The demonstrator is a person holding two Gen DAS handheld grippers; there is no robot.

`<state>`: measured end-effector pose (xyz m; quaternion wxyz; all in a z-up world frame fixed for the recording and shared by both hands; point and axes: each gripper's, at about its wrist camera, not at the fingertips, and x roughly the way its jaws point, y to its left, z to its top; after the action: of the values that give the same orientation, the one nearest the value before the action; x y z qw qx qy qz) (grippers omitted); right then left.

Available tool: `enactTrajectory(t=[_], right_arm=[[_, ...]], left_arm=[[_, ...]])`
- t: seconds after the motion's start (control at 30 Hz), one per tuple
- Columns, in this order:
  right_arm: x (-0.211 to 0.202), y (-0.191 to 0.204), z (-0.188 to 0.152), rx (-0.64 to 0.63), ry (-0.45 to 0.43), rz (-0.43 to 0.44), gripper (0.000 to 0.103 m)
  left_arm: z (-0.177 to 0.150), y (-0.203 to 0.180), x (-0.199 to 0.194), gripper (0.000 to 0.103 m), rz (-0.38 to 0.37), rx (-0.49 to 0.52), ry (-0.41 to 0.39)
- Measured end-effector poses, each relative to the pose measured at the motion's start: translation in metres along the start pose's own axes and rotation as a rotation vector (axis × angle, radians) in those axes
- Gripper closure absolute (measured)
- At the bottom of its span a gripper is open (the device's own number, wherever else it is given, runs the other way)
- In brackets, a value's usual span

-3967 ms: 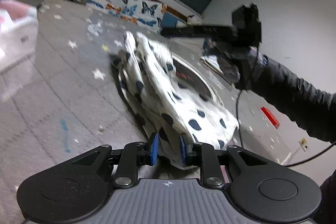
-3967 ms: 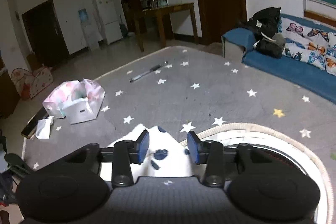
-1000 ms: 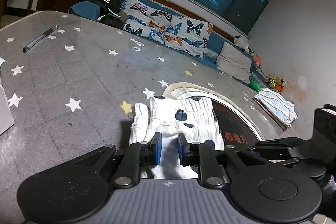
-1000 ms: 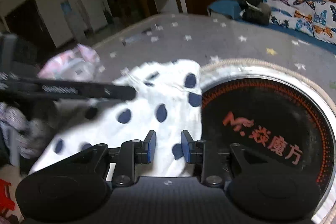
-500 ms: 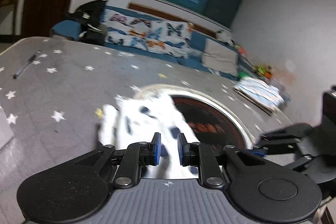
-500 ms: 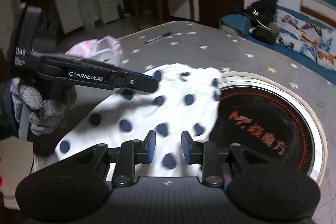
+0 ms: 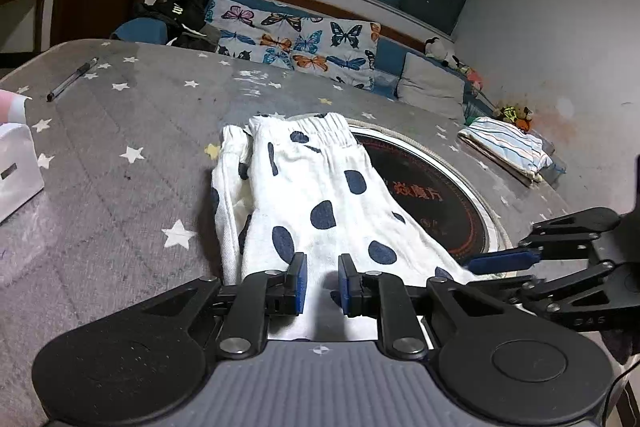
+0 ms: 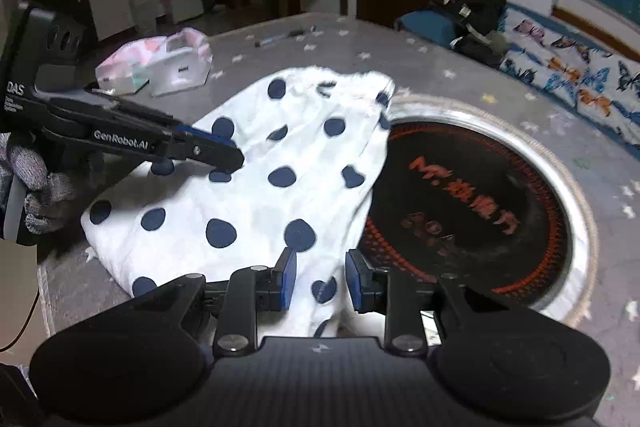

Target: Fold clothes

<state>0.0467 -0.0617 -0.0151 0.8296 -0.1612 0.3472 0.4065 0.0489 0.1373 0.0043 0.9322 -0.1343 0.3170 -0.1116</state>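
Dotted garment [image 7: 320,195] flat on starred table [image 7: 120,131], one edge over round hotplate [image 7: 432,195]. Left gripper [image 7: 319,277] and right gripper [image 8: 318,277]: fingers slightly parted astride near hem, grasp uncertain. Pinch both corners level; carry evenly toward waistband.

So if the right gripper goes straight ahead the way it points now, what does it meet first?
Most likely the polka-dot garment, already lying between the right gripper's jaws. Past it is the grey star-patterned mat; depth is hard to judge.
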Motion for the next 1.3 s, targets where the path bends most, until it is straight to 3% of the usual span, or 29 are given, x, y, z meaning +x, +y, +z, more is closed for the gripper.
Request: enactTrajectory(t=[0.17, 0.33, 0.6, 0.87, 1.07, 1.3], right_arm=[[-0.025, 0.023, 0.001, -0.049, -0.076, 0.032, 0.077], [-0.022, 0.043, -0.013, -0.110, -0.063, 0.049, 0.077], [-0.027, 0.025, -0.042, -0.015, -0.043, 0.012, 0.077], [-0.048, 0.027, -0.046, -0.006, -0.086, 0.008, 0.076], [-0.039, 0.026, -0.058, 0.020, -0.054, 0.007, 0.076], [-0.049, 0.041, -0.039, -0.042, -0.107, 0.035, 0.075]], left_arm=[[-0.003, -0.013, -0.016, 0.084, -0.034, 0.017, -0.026], [-0.019, -0.021, -0.020, 0.084, -0.044, 0.039, 0.003], [-0.037, -0.011, -0.021, 0.084, -0.008, 0.008, 0.027], [-0.039, -0.024, -0.046, 0.084, -0.035, 0.028, -0.007], [-0.055, -0.020, -0.047, 0.084, -0.015, 0.017, 0.031], [-0.061, -0.022, -0.066, 0.083, -0.012, 0.012, -0.003]])
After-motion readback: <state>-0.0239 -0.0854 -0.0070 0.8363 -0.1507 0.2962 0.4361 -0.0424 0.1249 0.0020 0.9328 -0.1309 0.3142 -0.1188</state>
